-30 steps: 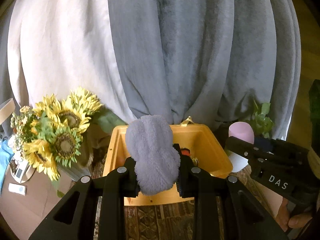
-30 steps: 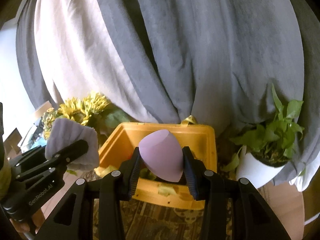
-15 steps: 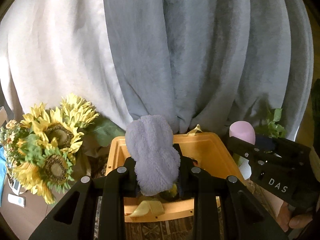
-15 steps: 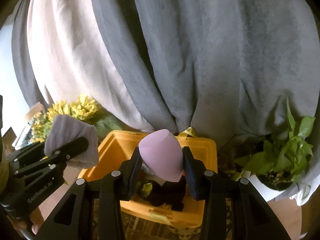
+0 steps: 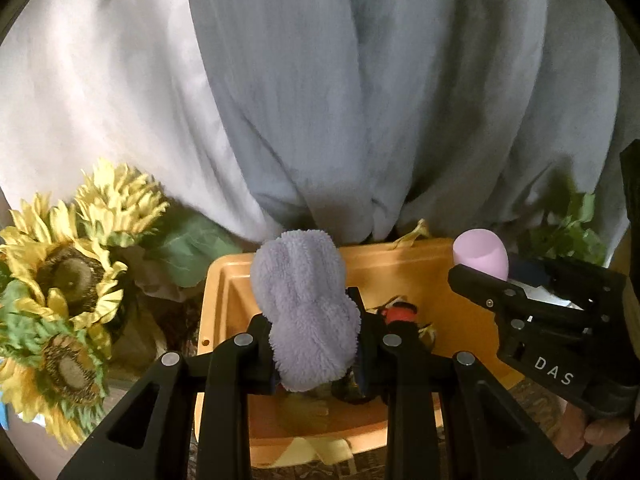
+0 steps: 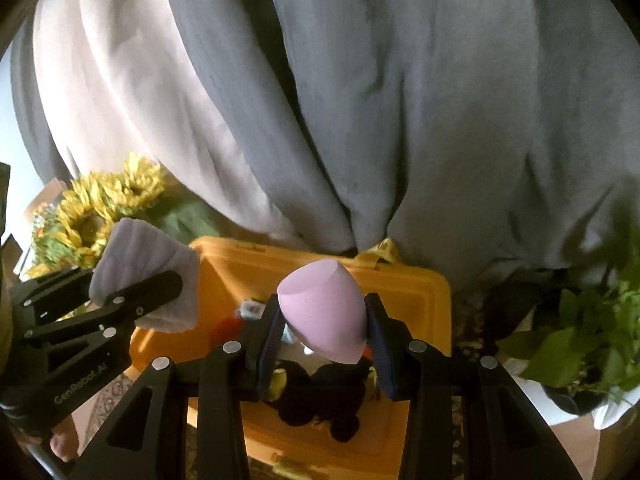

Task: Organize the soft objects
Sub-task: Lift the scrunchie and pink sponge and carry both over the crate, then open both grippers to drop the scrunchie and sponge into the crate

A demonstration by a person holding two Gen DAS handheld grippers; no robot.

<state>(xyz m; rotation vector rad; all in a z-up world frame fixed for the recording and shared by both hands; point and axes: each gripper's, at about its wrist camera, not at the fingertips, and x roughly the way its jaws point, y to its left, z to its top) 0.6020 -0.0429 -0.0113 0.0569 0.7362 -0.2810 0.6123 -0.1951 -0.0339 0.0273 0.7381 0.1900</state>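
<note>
Over the yellow bin (image 5: 224, 304), both grippers hang loaded, each clamped on a soft thing.

Left gripper (image 5: 316, 344) has its jaws squeezed tight on a fluffy lavender cloth (image 5: 306, 312), which bulges up toward 12 o'clock above the fingers and hangs over the bin's left half. Right gripper (image 6: 326, 332) is closed on a pink egg-shaped sponge (image 6: 324, 312), pointed end down, above the bin's middle. Inside the bin lie a dark plush toy (image 6: 320, 400) and something red (image 5: 400, 314), with bare yellow floor showing toward 3 o'clock in the left wrist view. Grey curtains (image 5: 360, 100) crowd the far rim at 12 o'clock. Sunflowers (image 5: 68, 280) press close at 9 o'clock; a green potted plant (image 6: 580, 352) stands near at 3 o'clock in the right wrist view.
</note>
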